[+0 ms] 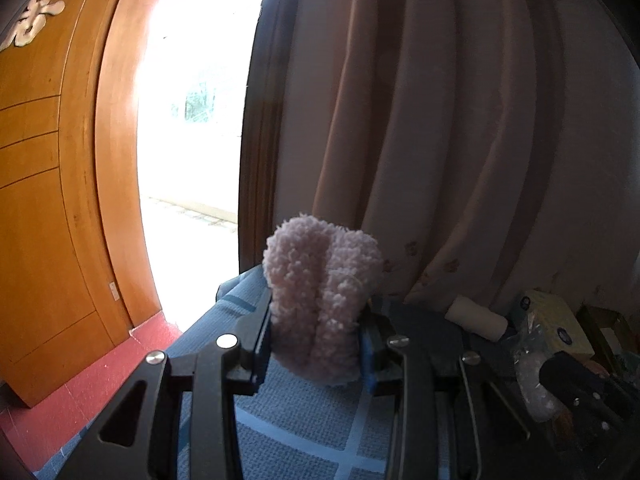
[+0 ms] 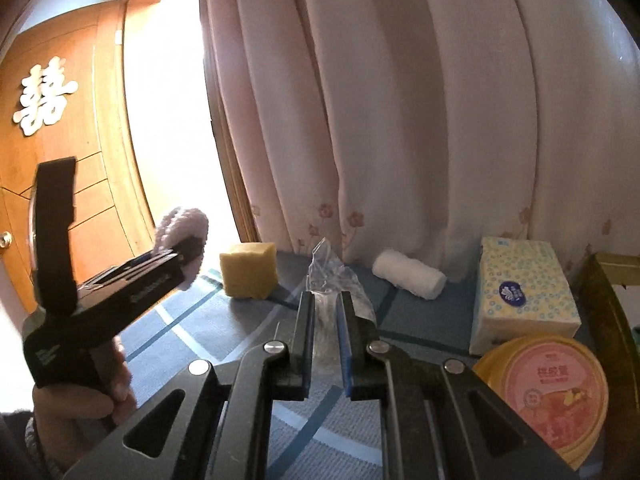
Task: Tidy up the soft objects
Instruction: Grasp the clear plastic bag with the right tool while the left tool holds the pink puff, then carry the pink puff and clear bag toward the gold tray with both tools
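Observation:
A fluffy pink soft piece [image 1: 320, 304] stands upright between the fingers of my left gripper [image 1: 316, 344], which is shut on it; it is lifted above the blue checked cloth [image 1: 304, 432]. The right wrist view shows the same left gripper [image 2: 188, 252] at the left, with the pink piece [image 2: 184, 224] sticking up from it. My right gripper [image 2: 326, 312] is shut on a crumpled clear plastic bag [image 2: 332, 276], which rises above its fingertips. On the cloth behind lie a yellow sponge block [image 2: 250, 274] and a white rolled towel [image 2: 408, 274].
A yellow tissue pack [image 2: 520, 296] and a round tub with a pink lid [image 2: 548, 384] sit at the right, beside a gold frame [image 2: 608, 320]. A pale curtain [image 2: 400, 120] hangs behind the cloth's far edge. A wooden door [image 2: 60, 200] stands open at the left.

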{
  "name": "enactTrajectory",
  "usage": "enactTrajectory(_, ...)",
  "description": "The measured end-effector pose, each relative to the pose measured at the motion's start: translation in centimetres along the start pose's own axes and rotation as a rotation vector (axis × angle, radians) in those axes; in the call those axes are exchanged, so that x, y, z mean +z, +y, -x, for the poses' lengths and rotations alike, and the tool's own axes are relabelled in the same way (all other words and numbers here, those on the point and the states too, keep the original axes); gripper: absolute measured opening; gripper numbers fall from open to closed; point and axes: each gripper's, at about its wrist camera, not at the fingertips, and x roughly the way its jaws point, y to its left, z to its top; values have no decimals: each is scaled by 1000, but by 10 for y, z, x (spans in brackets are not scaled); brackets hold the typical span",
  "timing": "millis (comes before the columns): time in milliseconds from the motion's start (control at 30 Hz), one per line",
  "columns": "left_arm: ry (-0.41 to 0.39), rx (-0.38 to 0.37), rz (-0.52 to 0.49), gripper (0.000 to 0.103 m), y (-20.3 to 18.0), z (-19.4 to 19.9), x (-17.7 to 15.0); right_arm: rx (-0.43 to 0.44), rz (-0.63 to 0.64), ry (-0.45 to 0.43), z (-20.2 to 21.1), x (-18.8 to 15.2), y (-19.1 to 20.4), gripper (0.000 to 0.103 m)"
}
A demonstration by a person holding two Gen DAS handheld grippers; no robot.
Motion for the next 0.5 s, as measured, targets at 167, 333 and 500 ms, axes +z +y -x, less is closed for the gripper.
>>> enactTrajectory(167, -15, -39, -23, 35, -5, 2, -2, -50, 49, -50, 18, -2, 5, 12)
enactTrajectory(333, -34, -67, -43, 35, -12, 8, -6, -130, 121, -104, 35, -5, 10, 12)
enactTrajectory(500, -41, -88, -95, 35, -29, 14, -12, -188, 162, -126, 44, -8, 10, 12)
